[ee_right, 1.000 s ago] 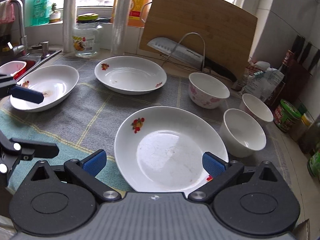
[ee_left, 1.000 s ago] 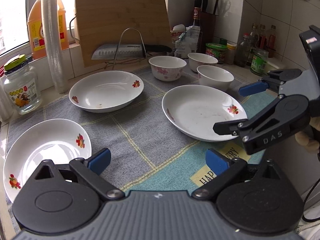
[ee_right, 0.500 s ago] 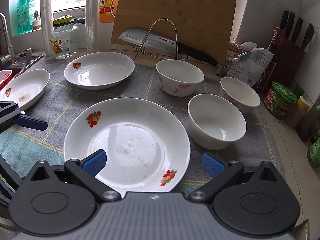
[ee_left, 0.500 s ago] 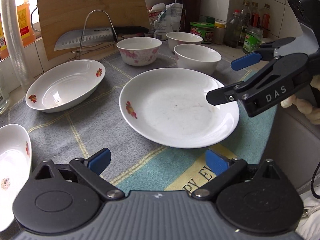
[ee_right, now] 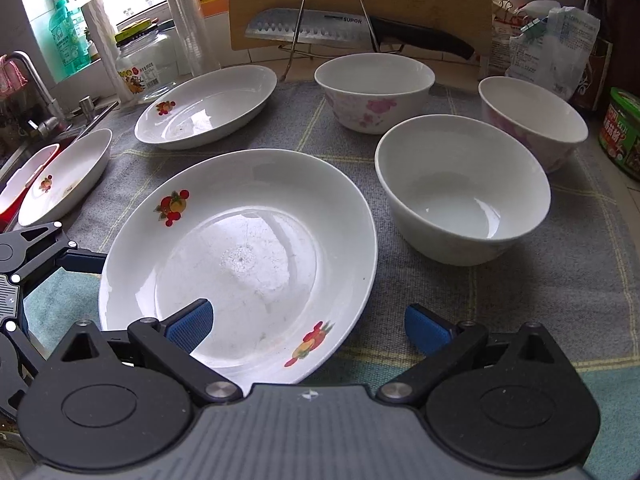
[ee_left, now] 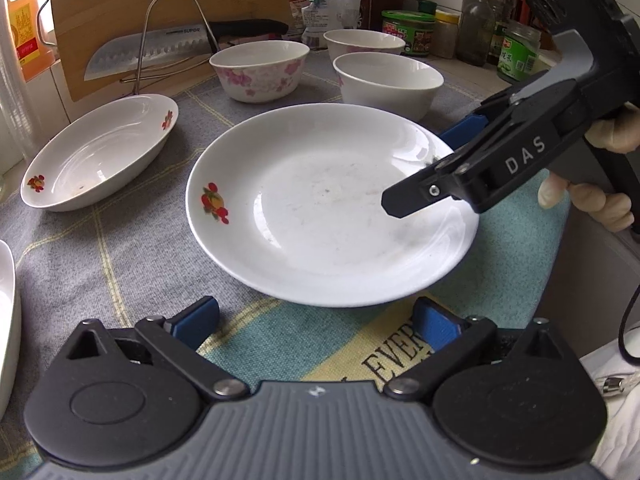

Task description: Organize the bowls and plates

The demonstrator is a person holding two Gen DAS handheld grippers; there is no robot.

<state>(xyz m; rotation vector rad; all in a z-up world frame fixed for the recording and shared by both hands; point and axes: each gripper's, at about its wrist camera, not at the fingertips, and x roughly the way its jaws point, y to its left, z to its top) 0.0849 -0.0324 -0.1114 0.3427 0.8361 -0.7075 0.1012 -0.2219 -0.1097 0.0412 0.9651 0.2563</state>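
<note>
Left gripper (ee_left: 316, 316): jaws wide, nothing held. Low over the near edge of the cloth (ee_left: 120, 240).

Left wrist view:
- Plate (ee_left: 320, 208) dead ahead, flat on the cloth, near rim just beyond the fingertips. Round, so no long axis; only the rim to take.
- Right gripper (ee_left: 424, 164) in from the right edge, jaws wide and empty, one finger over the plate's right side, the other at the far-right rim. Touching or hovering: cannot tell.
- Second plate (ee_left: 100, 152) toward the far-left corner, apart from the first. Third plate (ee_left: 6, 320) cut off at the left edge.
- Plain bowl (ee_left: 388, 80) just behind the plate; floral bowl (ee_left: 260, 68) and third bowl (ee_left: 364, 40) further back.

Right wrist view:
- Right gripper (ee_right: 308, 326) wide, empty. Left pad over the plate (ee_right: 248, 248) well, right pad over bare cloth (ee_right: 480, 300), so near-right rim between the jaws.
- Left gripper (ee_right: 60, 248) at the plate's left rim, beside it, not around it.
- Plain bowl (ee_right: 460, 192) right of the plate, close but apart. Floral bowl (ee_right: 374, 88), third bowl (ee_right: 532, 120) behind.
- Second plate (ee_right: 208, 104) far left; third plate (ee_right: 68, 172) by the left edge.

Judgement: stacking not begun, all pieces separate. Right gripper nearer, already across the rim; probably the one to lift. Rim thin and glazed, likely to slip unless pinched squarely.
</note>
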